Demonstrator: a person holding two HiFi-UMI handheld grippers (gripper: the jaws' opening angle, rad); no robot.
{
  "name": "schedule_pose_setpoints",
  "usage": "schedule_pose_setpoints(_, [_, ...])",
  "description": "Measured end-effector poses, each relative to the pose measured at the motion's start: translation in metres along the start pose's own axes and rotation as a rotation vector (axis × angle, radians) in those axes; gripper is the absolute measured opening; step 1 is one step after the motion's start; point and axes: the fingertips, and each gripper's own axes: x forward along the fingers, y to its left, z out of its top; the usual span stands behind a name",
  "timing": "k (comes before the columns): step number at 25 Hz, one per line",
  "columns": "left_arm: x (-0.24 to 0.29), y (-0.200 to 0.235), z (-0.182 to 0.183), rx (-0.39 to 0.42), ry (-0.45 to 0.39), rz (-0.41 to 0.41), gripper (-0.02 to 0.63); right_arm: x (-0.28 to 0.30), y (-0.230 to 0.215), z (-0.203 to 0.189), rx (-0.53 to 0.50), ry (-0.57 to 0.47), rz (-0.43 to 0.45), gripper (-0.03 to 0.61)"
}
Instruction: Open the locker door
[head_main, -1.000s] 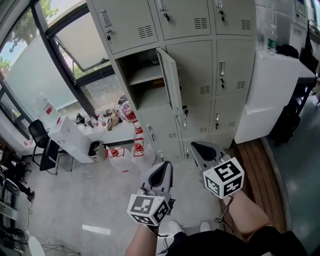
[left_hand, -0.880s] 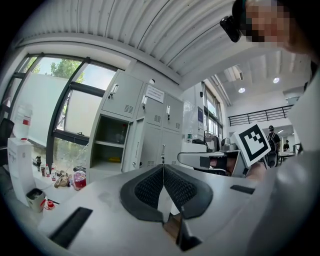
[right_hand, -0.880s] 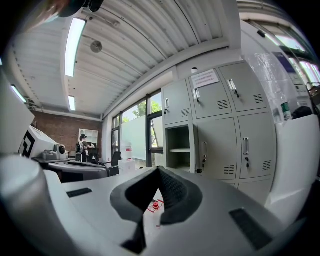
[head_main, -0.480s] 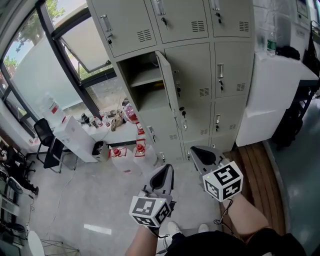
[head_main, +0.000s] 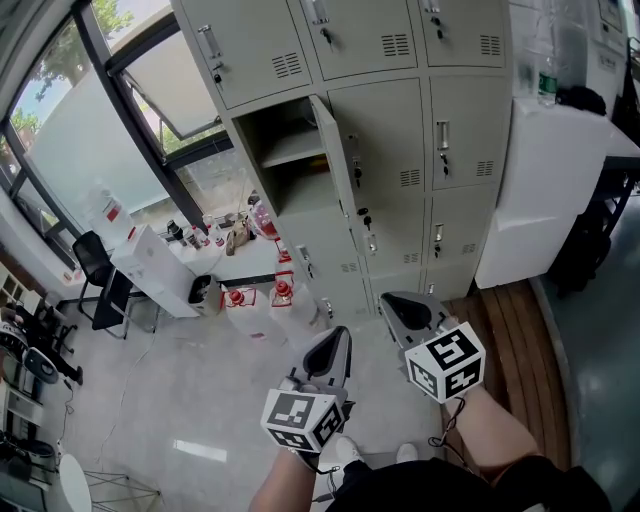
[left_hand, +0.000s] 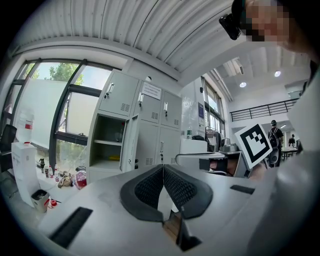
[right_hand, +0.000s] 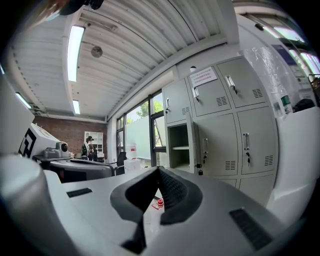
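The grey locker bank stands ahead. One middle-row door at the left hangs wide open, showing an empty compartment with a shelf. It also shows as the open compartment and the open compartment. My left gripper and right gripper are held low in front of the person, well back from the lockers. Both are shut with nothing between the jaws; their tips meet: left gripper, right gripper.
Several red-capped bottles and clutter sit on the floor left of the lockers, beside a white box and a black chair. A white cabinet stands right of the lockers. Wooden planking lies at the right.
The head view has shifted slightly; the lockers sit a touch differently in the frame. Both grippers stay low and shut, the door stays open.
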Motion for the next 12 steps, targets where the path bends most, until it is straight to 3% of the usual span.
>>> schedule_pose_setpoints(12, [0.000, -0.013, -0.003, -0.004, 0.002, -0.001, 0.017, -0.010, 0.000, -0.006, 0.009, 0.004, 0.015, 0.054])
